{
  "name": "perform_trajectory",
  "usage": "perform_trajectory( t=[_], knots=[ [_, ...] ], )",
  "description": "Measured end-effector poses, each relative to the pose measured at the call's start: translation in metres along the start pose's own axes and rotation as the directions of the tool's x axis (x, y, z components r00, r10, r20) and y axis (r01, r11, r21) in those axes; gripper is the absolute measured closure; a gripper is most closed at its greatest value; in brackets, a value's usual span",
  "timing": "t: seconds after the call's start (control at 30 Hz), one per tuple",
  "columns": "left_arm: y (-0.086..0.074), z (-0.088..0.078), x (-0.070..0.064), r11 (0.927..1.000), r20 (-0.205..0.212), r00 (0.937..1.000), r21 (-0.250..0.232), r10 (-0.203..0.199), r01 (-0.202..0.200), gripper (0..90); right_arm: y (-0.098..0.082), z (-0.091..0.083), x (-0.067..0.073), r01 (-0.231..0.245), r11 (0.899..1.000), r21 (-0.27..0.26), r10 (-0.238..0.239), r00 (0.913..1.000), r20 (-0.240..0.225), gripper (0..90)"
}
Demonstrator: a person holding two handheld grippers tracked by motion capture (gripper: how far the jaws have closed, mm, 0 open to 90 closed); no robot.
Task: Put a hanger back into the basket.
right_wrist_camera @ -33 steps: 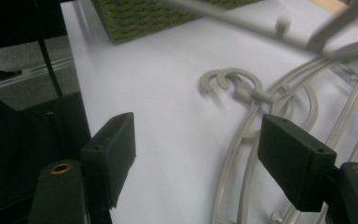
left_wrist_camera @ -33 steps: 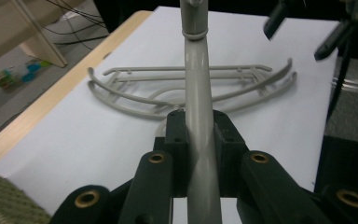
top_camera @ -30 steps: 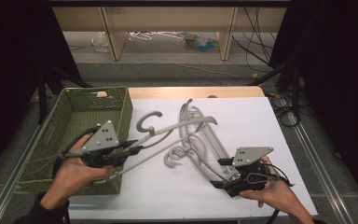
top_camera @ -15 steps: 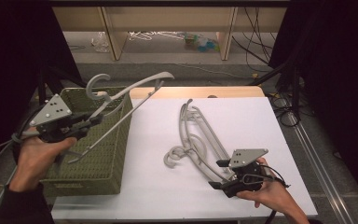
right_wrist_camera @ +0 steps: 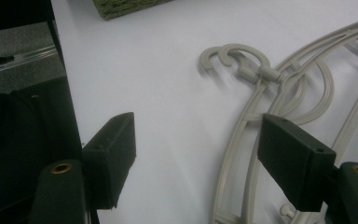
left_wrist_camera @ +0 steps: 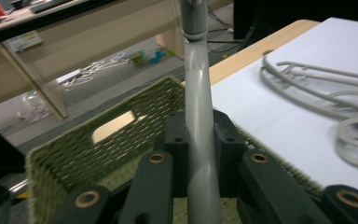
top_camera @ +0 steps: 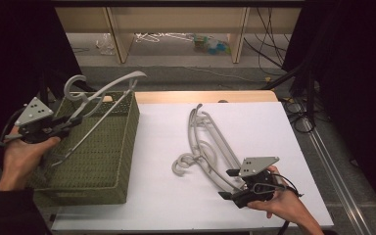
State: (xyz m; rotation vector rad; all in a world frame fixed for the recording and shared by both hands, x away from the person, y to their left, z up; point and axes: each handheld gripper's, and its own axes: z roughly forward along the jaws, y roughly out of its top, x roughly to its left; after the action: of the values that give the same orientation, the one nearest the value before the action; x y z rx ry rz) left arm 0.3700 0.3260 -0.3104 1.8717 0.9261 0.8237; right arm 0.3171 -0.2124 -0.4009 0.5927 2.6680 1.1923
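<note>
A grey plastic hanger [top_camera: 104, 90] hangs tilted above the green woven basket [top_camera: 98, 169], hook end up and far end pointing down into it. My left gripper [top_camera: 71, 122] is shut on its arm, at the basket's left rim. In the left gripper view the hanger's arm [left_wrist_camera: 197, 88] runs up between the pressed jaws of that gripper [left_wrist_camera: 198, 128]. A small pile of grey hangers [top_camera: 209, 146] lies on the white sheet. My right gripper [top_camera: 228, 184] stands open at the pile's near end. In the right gripper view its jaws [right_wrist_camera: 200, 156] straddle the hangers [right_wrist_camera: 279, 91] without touching them.
The basket [left_wrist_camera: 116, 140] fills the table's left side, and the white sheet [top_camera: 166, 196] covers the rest. A wooden table edge [top_camera: 205, 96] runs along the back. Beyond it stands a wooden shelf [top_camera: 117, 34] with clutter on the floor. Cables trail at the right.
My left gripper has carried one hanger off the sheet, leftward and up, to a spot above the basket. The right gripper and the pile have stayed in place.
</note>
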Motion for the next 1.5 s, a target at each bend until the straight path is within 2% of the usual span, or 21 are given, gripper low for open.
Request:
perform_trajectory(
  t=[0.2, 0.43, 0.57, 0.67, 0.73, 0.87, 0.93, 1.07, 1.1, 1.17, 1.23, 1.27, 1.3, 1.33, 1.43, 1.47, 1.5],
  knots=[
    [-0.013, -0.005, 0.017, 0.9998, -0.029, 0.9994, 0.013, -0.017, 0.018, 78.9, 0.0, 0.001, 0.0, 0.002, 1.0, -0.004, -0.002, 1.0, -0.001, 29.0],
    [-0.029, -0.005, 0.029, 0.999, -0.016, 0.9995, 0.035, -0.026, 0.027, 78.9, -0.001, 0.0, 0.0, 0.0, 1.0, -0.003, 0.0, 1.0, 0.005, 28.9],
    [-0.036, -0.005, 0.033, 0.9971, -0.028, 0.9991, 0.068, -0.033, 0.035, 78.9, -0.002, 0.001, 0.0, -0.001, 1.0, -0.004, 0.001, 1.0, -0.004, 28.0],
    [-0.041, -0.004, 0.036, 0.9962, -0.015, 0.9994, 0.081, -0.03, 0.032, 78.9, -0.002, 0.002, 0.0, 0.0, 1.0, -0.002, 0.0, 1.0, -0.003, 27.3],
    [-0.044, -0.003, 0.036, 0.9936, -0.018, 0.9989, 0.104, -0.043, 0.044, 78.9, -0.003, 0.002, 0.0, -0.007, 1.0, -0.004, 0.007, 1.0, -0.001, 24.7],
    [-0.049, 0.002, 0.037, 0.9897, -0.005, 0.9992, 0.138, -0.039, 0.04, 78.8, -0.003, 0.002, -0.002, -0.011, 1.0, -0.015, 0.011, 0.9999, 0.002, 23.1],
    [-0.049, 0.004, 0.036, 0.9869, -0.007, 0.9985, 0.152, -0.055, 0.055, 78.7, -0.004, 0.003, -0.002, -0.019, 1.0, -0.019, 0.019, 0.9998, 0.004, 22.3],
    [-0.049, 0.008, 0.035, 0.9837, 0.001, 0.999, 0.174, -0.045, 0.044, 78.6, -0.004, 0.004, -0.003, -0.02, 1.0, -0.024, 0.02, 0.9998, 0.002, 22.2],
    [-0.049, 0.009, 0.035, 0.9802, 0.0, 0.9997, 0.196, -0.025, 0.025, 78.6, -0.005, 0.004, -0.003, -0.021, 1.0, -0.02, 0.021, 0.9997, 0.009, 22.3],
    [-0.05, 0.013, 0.034, 0.9774, 0.005, 0.9998, 0.211, -0.021, 0.019, 78.6, -0.004, 0.005, -0.002, -0.019, 1.0, -0.02, 0.019, 0.9998, 0.009, 22.3],
    [-0.052, 0.017, 0.035, 0.9776, 0.01, 0.9997, 0.21, -0.022, 0.019, 78.7, -0.004, 0.005, -0.002, -0.021, 1.0, -0.019, 0.021, 0.9998, 0.008, 22.4],
    [-0.054, 0.02, 0.037, 0.9731, 0.017, 0.9998, 0.231, -0.009, 0.005, 78.7, -0.004, 0.005, -0.002, -0.019, 1.0, -0.019, 0.019, 0.9998, 0.003, 22.4],
    [-0.058, 0.023, 0.037, 0.9776, 0.011, 0.9988, 0.206, -0.048, 0.045, 78.7, -0.004, 0.005, -0.002, -0.018, 1.0, -0.014, 0.018, 0.9998, 0.005, 22.5],
    [-0.061, 0.024, 0.039, 0.9776, 0.008, 0.998, 0.202, -0.063, 0.06, 78.7, -0.004, 0.005, -0.002, -0.015, 1.0, -0.014, 0.015, 0.9999, 0.004, 22.5],
    [-0.067, 0.023, 0.043, 0.9794, 0.012, 0.9963, 0.185, -0.085, 0.081, 78.4, -0.004, 0.006, -0.001, -0.017, 1.0, -0.015, 0.017, 0.9998, 0.002, 22.7],
    [-0.069, 0.025, 0.043, 0.9775, 0.006, 0.9954, 0.189, -0.096, 0.093, 78.4, -0.004, 0.006, -0.001, -0.017, 1.0, -0.013, 0.017, 0.9999, 0.001, 22.7],
    [-0.072, 0.026, 0.045, 0.9748, 0.013, 0.9969, 0.211, -0.078, 0.073, 78.4, -0.004, 0.006, -0.001, -0.017, 1.0, -0.012, 0.017, 0.9999, 0.001, 22.7]
  ],
)
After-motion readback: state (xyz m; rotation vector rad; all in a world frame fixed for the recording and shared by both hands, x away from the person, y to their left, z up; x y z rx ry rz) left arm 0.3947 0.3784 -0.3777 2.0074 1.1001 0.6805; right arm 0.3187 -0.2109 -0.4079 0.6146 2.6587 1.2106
